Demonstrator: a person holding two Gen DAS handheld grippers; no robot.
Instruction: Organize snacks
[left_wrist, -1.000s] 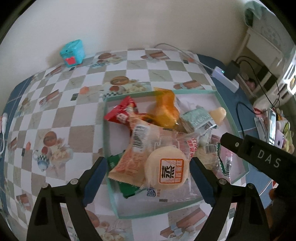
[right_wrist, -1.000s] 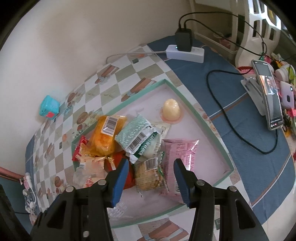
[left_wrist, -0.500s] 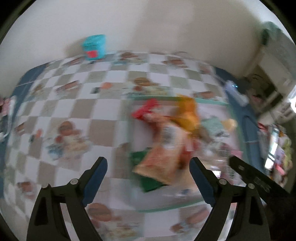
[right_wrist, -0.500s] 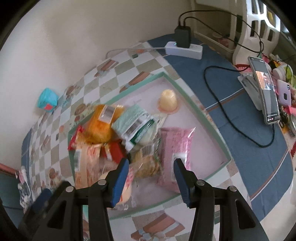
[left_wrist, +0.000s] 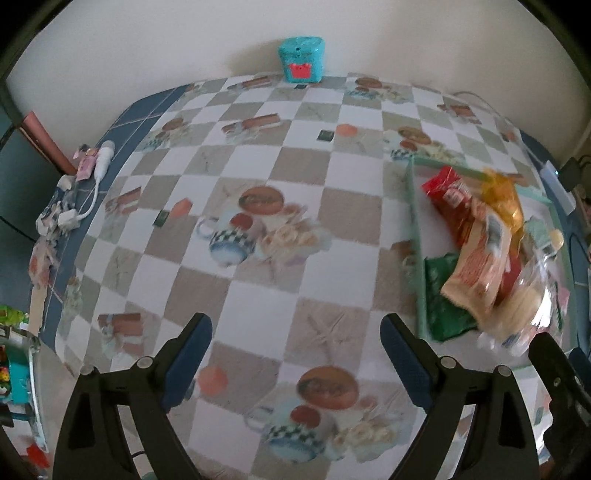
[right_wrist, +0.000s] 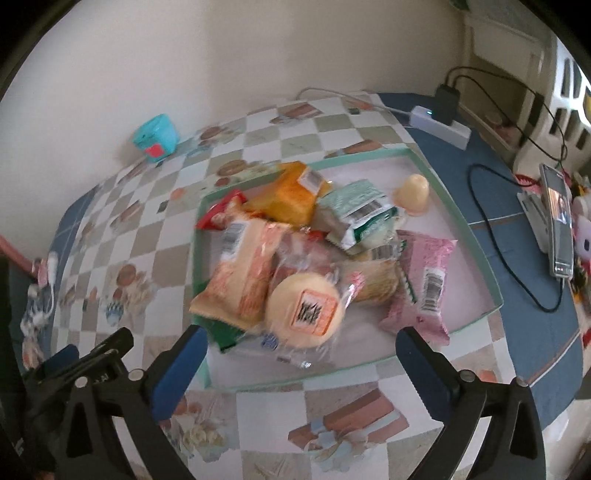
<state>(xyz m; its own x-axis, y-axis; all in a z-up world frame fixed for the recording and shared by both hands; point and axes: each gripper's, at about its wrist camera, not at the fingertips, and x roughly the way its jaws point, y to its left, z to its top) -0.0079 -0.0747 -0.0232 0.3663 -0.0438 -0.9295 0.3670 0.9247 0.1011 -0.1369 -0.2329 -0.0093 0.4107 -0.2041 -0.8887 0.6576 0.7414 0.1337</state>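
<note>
Sitting jumbled in the green tray (right_wrist: 476, 251), overlapping snack packets (right_wrist: 295, 258) looking unsorted; left gripper (left_wrist: 295, 354) and right gripper (right_wrist: 301, 363) both hovering wide open, gripping nothing.

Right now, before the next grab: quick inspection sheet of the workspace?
Surface: table under a checkered printed cloth, blue cloth along its edges.
Job's things: green-rimmed tray piled with wrapped snacks; round bun pack at the front, pink packet to its right, orange packet and jelly cup at the back.
Clutter: teal box by the wall; phone on a stand; small items at the table's left edge.
Grippers: left gripper open and empty over bare cloth; right gripper open and empty, facing the tray.
Cables: power strip with a black plug; black cable on the blue cloth.
Surroundings: plain wall; white furniture at right.
</note>
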